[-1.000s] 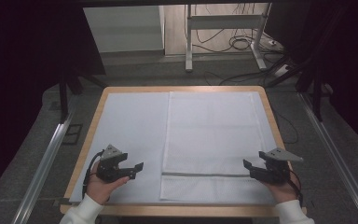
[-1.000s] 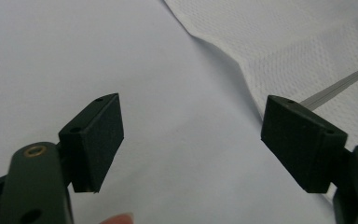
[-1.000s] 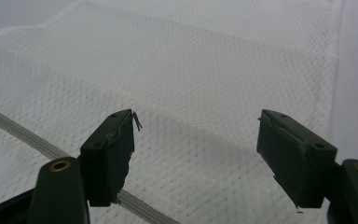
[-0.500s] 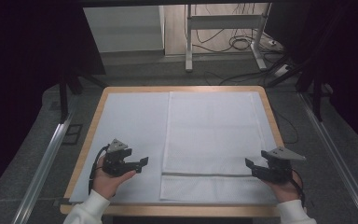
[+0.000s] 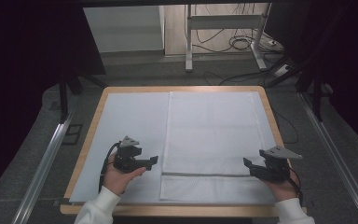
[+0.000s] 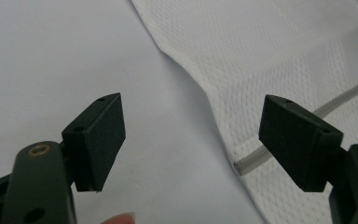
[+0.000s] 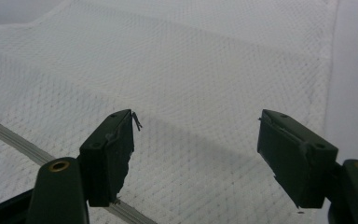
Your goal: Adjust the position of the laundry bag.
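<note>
Since the earlier frames the left gripper has slid across the mat toward the towel, and its tips now sit just beside the towel's left edge, where a second ago it lay well apart from that edge; the right gripper has hardly shifted. That towel, white with a woven dotted texture, lies flat on the right part of the mat, its far edge close to the far rim of the table and its near edge close to the near rim. A grey stripe crosses the towel near its near edge. In the left gripper view the jaws stand wide apart with nothing between them, held over bare mat, with the towel's left edge and the end of the stripe just beside the right-hand jaw. In the right gripper view the jaws are likewise spread and empty, hovering above the towel close to its right edge, the stripe running off beside the left-hand jaw. Each gripper is held by a hand in a white sleeve at the near rim.
</note>
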### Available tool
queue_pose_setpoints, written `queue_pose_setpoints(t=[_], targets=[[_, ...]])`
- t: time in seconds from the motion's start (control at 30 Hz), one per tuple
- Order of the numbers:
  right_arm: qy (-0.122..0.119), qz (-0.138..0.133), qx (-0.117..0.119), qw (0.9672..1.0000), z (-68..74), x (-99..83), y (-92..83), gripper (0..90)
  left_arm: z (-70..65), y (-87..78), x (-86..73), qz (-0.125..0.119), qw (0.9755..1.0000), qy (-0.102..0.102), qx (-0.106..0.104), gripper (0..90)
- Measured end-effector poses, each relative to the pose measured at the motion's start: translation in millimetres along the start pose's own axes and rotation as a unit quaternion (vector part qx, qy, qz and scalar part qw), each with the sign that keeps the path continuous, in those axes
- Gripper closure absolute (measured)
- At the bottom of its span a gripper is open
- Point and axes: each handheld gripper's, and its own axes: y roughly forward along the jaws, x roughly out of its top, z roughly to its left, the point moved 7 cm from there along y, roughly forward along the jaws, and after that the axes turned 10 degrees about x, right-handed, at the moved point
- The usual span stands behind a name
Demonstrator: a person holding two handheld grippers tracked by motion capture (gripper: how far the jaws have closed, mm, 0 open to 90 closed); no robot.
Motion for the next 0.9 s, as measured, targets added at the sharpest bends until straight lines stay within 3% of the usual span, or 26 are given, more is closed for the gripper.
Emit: queue_pose_setpoints(t=[0.47,0.9], targets=[[-0.003,0.005,-0.008,1.0,0.8,-1.7,1.0,26.6,-16.0,12.2,-3.8,0.023,0.9997,0.008,-0.008,23.4],[-0.008,0.01,-0.01,0.9999,1.0,-3.0,3.0,26.6,-33.3,35.2,-4.9,0.049,0.9985,0.012,-0.022,27.5]])
